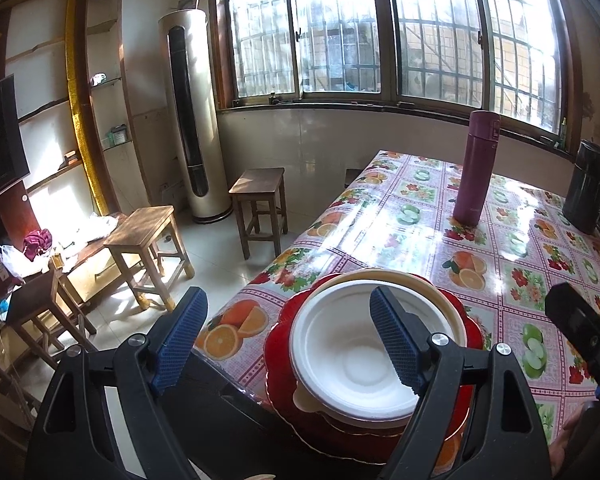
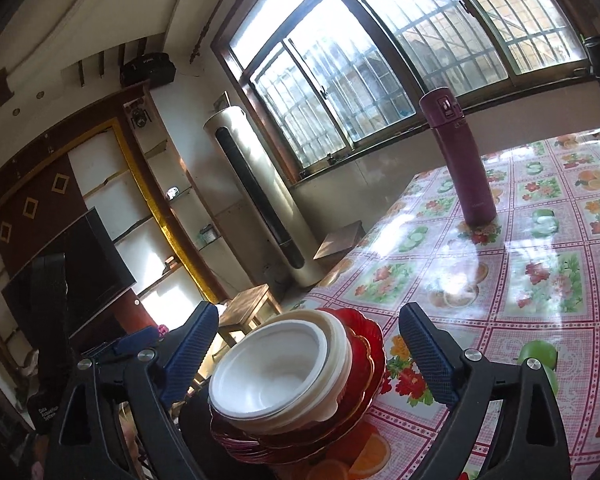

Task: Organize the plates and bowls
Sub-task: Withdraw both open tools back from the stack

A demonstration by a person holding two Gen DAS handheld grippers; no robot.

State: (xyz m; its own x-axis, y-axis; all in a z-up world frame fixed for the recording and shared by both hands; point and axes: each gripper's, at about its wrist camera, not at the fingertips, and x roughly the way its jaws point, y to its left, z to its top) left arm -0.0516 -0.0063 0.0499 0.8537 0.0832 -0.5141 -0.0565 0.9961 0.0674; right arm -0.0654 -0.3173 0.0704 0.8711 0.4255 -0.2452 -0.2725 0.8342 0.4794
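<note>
A stack sits at the near corner of the table (image 1: 420, 232): red scalloped plates (image 1: 280, 344) at the bottom, a cream bowl (image 1: 380, 276) on them, a white bowl (image 1: 352, 356) nested on top. My left gripper (image 1: 288, 344) is open, its blue-padded fingers (image 1: 396, 340) spread wide just above the stack, one over the white bowl. In the right wrist view the same white bowl (image 2: 272, 372), cream bowl (image 2: 336, 344) and red plates (image 2: 364, 356) lie between the spread fingers of my open, empty right gripper (image 2: 312, 356).
A purple flask (image 1: 476, 168) stands mid-table, also in the right wrist view (image 2: 460, 156). A dark canister (image 1: 588, 188) stands at the far right. Wooden stools (image 1: 148, 248) and a tall air conditioner (image 1: 192, 116) stand left of the table. The other gripper's body (image 1: 580, 332) shows at right.
</note>
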